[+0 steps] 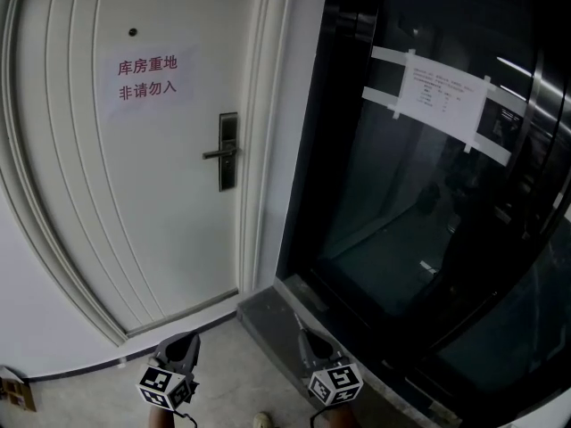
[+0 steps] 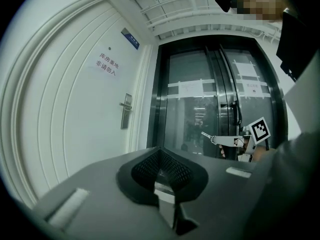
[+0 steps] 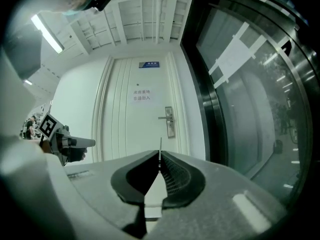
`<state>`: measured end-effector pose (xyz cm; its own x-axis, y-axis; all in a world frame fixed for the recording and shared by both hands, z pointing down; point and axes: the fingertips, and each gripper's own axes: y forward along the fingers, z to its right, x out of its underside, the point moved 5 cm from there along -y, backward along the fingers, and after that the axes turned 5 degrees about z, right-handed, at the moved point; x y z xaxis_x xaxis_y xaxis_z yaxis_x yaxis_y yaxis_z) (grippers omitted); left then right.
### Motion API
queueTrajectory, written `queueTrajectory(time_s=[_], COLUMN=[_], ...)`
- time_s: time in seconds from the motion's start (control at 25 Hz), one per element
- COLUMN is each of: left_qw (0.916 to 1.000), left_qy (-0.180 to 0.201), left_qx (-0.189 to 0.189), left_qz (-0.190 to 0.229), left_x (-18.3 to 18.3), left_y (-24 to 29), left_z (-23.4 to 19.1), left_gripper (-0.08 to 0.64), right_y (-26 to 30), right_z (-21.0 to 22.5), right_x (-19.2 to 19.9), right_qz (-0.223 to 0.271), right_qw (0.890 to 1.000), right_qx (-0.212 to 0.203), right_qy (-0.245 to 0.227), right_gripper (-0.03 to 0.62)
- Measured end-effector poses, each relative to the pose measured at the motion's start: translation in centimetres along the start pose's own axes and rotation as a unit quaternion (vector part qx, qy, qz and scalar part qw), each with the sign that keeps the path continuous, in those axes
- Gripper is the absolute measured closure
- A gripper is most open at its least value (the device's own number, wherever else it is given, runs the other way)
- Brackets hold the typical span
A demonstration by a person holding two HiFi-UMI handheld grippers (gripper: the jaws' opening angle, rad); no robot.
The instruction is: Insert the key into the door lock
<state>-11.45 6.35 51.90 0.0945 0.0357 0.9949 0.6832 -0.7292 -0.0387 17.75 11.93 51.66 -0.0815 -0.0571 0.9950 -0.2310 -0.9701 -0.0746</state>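
The right gripper has its jaws pressed together on the key. The key is thin and shows edge-on. It sticks straight out past the jaw tips and points at the white door. The lock plate sits near the right edge of that door. Its handle pokes out to the left. The key is well apart from the lock plate, with only open air between them.

The left gripper has its jaws pressed together too, and nothing is in them. It is off to the left of the right gripper, with a clear gap between the two.

In the head view both grippers are low down, near the bottom edge. The left one is over the pale floor, close to the door's bottom right corner. The right one shows over the grey step at the foot of the dark glass doors. The white door frame runs up between the door and the glass. A paper sign with red writing is on the door, above and left of the lock plate. A white sheet is taped to the glass.
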Motion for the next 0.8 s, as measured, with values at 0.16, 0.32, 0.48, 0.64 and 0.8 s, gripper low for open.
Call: queueTrajectory(time_s=[0.16,0.32,0.48,0.64,0.8], left_qw=[0.9999,0.9995,0.9991,0.9987,0.9984], left_qy=[0.005,0.012,0.017,0.022,0.026], left_qx=[-0.016,-0.029,-0.038,-0.045,-0.050], left_qz=[0.001,0.004,-0.002,-0.006,-0.006], left_x=[0.0,-0.1,-0.2,-0.3,-0.3], left_y=[2.2,4.1,5.5,6.7,8.1], left_z=[0.4,1.0,1.5,1.3,1.0], left_gripper=[0.557,0.557,0.557,0.557,0.557], right_y=[1.6,2.8,4.0,5.1,6.4], right_z=[2.3,4.3,6.1,7.1,8.1], right_x=[0.1,0.3,0.5,0.6,1.1], right_qz=[-0.002,-0.005,-0.007,-0.004,-0.007], right_qw=[1.000,0.999,0.999,0.998,0.998], right_qx=[-0.019,-0.039,-0.050,-0.056,-0.062], right_qy=[-0.001,-0.001,0.001,0.008,0.013], right_gripper=[0.581,0.581,0.581,0.581,0.581])
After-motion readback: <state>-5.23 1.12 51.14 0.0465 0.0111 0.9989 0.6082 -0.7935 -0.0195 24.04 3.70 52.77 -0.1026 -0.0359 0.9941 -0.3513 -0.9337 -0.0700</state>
